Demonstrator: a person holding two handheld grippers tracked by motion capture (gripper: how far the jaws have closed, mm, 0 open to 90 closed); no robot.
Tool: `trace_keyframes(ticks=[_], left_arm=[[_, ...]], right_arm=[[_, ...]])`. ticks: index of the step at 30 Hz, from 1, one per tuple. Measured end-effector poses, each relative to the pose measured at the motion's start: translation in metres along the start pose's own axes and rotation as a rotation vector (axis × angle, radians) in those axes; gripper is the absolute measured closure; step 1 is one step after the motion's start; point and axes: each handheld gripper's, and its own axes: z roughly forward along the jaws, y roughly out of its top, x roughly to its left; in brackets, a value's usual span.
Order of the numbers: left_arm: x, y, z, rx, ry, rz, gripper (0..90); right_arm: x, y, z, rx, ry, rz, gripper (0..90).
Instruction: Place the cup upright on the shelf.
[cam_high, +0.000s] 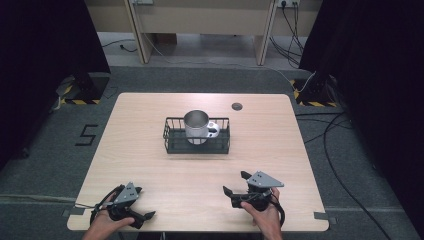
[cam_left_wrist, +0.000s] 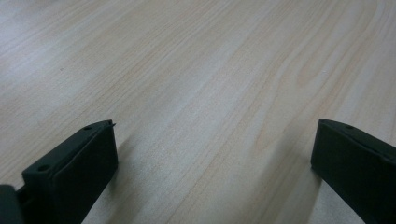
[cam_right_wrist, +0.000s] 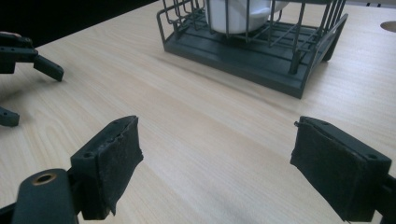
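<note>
Currently metal mug (cam_high: 196, 125) sitting upright inside wire basket (cam_high: 172, 142) mid-table (cam_high: 150, 165), well apart from both hand-held grippers, left hand-held gripper (cam_high: 145, 204) and right hand-held gripper (cam_high: 235, 183) both resting gaping, gripping nothing.

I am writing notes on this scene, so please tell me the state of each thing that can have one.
Metal mug: upright, standing inside the basket, nothing visible inside it.
Wire basket: upright in the middle of the table, holding the mug and a white object.
Left hand-held gripper: open, nothing between its jaws, low over the table.
Right hand-held gripper: open, nothing between its jaws, pointing towards the basket.
</note>
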Motion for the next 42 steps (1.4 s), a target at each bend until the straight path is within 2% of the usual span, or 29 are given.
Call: trace_keyframes(ticks=[12, 24, 42], left_arm=[[0.000, 0.000, 0.000, 0.000, 0.000, 0.000, 0.0], [0.000, 0.000, 0.000, 0.000, 0.000, 0.000, 0.0], [0.000, 0.000, 0.000, 0.001, 0.000, 0.000, 0.0]], right_arm=[[0.005, -0.012, -0.002, 0.036, 0.001, -0.022, 15.2], [0.009, -0.024, -0.003, 0.062, 0.012, -0.012, 15.2], [0.014, -0.037, -0.009, 0.111, -0.033, -0.035, 15.2]])
